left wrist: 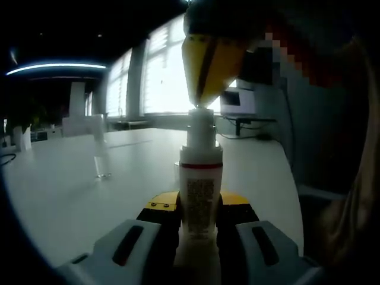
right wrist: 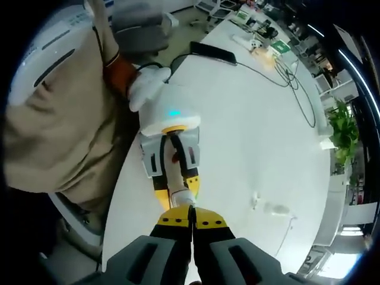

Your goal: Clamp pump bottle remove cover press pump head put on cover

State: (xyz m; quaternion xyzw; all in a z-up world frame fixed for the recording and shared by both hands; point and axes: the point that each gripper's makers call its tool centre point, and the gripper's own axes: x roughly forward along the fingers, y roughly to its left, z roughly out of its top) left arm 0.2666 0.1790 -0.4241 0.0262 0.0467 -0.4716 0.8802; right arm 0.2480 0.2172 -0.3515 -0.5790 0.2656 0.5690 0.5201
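In the left gripper view, a clear cover (left wrist: 102,159) is seen standing upright on the white table (left wrist: 71,196) at the centre left of the frame, well apart from the bottle. At the lower centre, the left claw (left wrist: 199,228) is closed on the white pump bottle (left wrist: 200,196), which is held upright between its black pads. Directly above, at the upper centre, the yellow tips of the right claw (left wrist: 205,89) are set on the pump head (left wrist: 200,122). In the right gripper view, a person's beige sleeve (right wrist: 53,130) is seen at the left, with a white-gloved hand (right wrist: 145,83) on the left claw's housing. At the centre, the pump bottle (right wrist: 178,184) is clamped in the left claw (right wrist: 172,178). At the lower centre, the right claw (right wrist: 191,217) is pressed shut, its tips meeting at the bottle's top. The cover (right wrist: 276,209) lies on the table (right wrist: 249,130) at the lower right.
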